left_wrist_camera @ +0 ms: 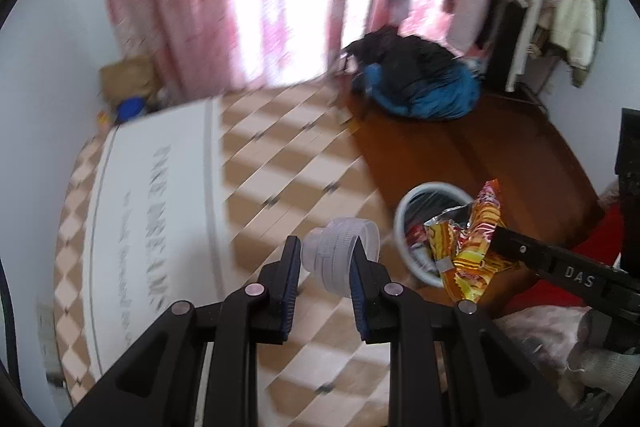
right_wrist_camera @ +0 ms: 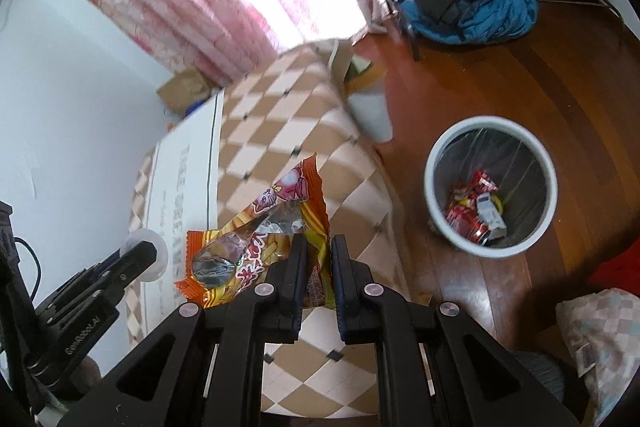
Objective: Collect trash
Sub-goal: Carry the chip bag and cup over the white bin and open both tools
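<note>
Both claws carry trash above the checkered bed [right_wrist_camera: 280,131], so 2 pieces go in 1 trip. The left claw [left_wrist_camera: 326,259] pinches a clear plastic cup [left_wrist_camera: 340,247]; the right claw [right_wrist_camera: 319,263] grips an orange snack wrapper [right_wrist_camera: 260,239]. The bin [right_wrist_camera: 490,247] sits on the floor beside the bed, open-topped to receive drops.

"das" on the right claw [left_wrist_camera: 494,241], "genrobot.ai" on the left claw [right_wrist_camera: 160,251].

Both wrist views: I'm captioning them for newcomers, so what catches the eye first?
The orange snack wrapper, pinched in the right gripper above the checkered bed, stands out first. Next is the clear plastic cup held in the left gripper, then the white trash bin on the wooden floor, already holding red wrappers.
</note>
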Demonstrator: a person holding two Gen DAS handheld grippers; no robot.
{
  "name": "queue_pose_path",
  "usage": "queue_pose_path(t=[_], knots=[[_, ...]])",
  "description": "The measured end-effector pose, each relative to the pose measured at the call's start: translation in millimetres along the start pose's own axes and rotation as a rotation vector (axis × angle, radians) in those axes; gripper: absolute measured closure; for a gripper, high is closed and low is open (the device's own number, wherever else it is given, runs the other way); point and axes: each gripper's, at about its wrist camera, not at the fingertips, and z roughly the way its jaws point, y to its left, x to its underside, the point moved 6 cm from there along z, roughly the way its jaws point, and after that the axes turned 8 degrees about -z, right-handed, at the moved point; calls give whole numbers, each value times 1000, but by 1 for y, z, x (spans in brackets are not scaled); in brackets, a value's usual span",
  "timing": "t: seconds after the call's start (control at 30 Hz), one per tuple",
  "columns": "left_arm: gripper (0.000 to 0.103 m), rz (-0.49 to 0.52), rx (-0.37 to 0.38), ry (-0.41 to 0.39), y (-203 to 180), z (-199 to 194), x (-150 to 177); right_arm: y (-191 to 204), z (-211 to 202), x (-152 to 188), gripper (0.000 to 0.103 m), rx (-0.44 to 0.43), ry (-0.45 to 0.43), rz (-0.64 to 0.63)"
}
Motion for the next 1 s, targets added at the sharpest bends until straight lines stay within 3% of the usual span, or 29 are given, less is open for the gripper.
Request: queue_pose_path(t=[0.2,0.4,0.67,0.9,0.93,1.0], knots=[[83,75,91,-8,-85,27,-39,-74,-38,-42,90,82,-76,69],[83,109,145,104,-155,107,-48,-165,-34,-60,90,187,-50,143],[83,139,125,336,-199,229,-20,-270,48,-36,90,254,126,244],[81,56,147,519,-202,282,3,-310,125,-10,89,255,276,267],[74,59,136,525,-202,285,4,-314,134,-7,88,255,297,265],[46,64,118,519,-200,286,4,-319,146,-1,82,259,331,269]])
